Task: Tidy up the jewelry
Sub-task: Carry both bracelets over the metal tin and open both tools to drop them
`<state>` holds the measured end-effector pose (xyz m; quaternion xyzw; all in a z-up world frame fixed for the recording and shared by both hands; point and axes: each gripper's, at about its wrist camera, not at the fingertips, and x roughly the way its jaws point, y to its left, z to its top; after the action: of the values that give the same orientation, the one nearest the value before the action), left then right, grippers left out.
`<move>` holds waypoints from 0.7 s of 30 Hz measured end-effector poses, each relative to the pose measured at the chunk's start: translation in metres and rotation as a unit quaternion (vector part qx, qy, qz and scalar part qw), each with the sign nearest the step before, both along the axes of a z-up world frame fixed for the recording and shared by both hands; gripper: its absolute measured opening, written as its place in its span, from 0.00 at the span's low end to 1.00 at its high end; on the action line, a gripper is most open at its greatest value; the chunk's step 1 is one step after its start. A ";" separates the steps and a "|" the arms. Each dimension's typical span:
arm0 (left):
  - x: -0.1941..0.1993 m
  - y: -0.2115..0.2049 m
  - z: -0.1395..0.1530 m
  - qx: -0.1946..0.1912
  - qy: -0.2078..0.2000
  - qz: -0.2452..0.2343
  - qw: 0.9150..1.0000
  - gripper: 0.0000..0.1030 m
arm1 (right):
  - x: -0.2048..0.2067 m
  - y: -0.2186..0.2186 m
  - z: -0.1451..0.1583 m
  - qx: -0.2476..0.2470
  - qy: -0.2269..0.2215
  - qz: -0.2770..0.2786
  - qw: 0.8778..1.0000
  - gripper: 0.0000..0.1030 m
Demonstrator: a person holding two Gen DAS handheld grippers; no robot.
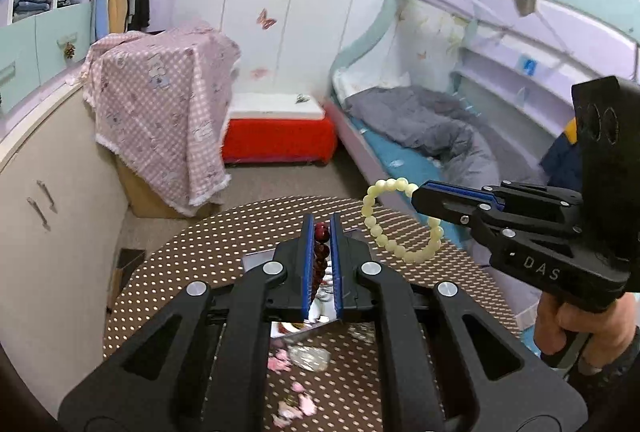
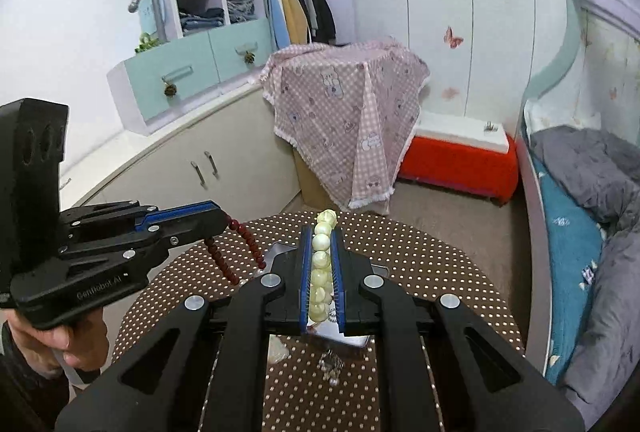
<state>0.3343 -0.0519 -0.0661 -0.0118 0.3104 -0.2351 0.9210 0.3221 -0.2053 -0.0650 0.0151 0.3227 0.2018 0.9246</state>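
Observation:
My left gripper [image 1: 321,228] is shut on a dark red bead bracelet [image 1: 321,252], held above the round brown dotted table [image 1: 208,264]. In the right wrist view the left gripper [image 2: 222,218] shows at the left with the red bracelet [image 2: 240,252] hanging from its tips. My right gripper [image 2: 322,232] is shut on a pale cream bead bracelet [image 2: 321,264]. In the left wrist view the right gripper [image 1: 416,193] holds the cream bracelet [image 1: 384,232] as a hanging loop above the table's far right. A shiny silver tray [image 2: 280,252] lies on the table under both grippers.
Pink petals and small trinkets [image 1: 296,360] lie on the table near me. A cloth-covered box [image 1: 160,111], a red bench [image 1: 280,135] and a bed [image 1: 420,135] stand beyond the table. Cabinets [image 1: 48,191] run along the left.

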 end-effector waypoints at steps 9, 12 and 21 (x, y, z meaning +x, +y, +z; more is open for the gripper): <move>0.003 0.016 -0.008 0.028 -0.009 0.077 0.997 0.94 | 0.016 -0.025 -0.019 0.033 0.018 -0.074 0.997 0.92; -0.005 0.022 -0.004 0.032 -0.019 0.090 0.995 0.94 | 0.008 -0.030 -0.013 0.038 0.012 -0.087 0.995 0.92; -0.039 0.045 0.012 0.028 -0.050 0.134 0.989 0.94 | -0.016 -0.028 0.010 0.032 -0.019 -0.096 0.995 0.92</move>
<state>0.2956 -0.0074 -0.0538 -0.0162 0.2660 -0.1008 0.9586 0.3061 -0.2329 -0.0547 0.0718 0.2955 0.1221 0.9448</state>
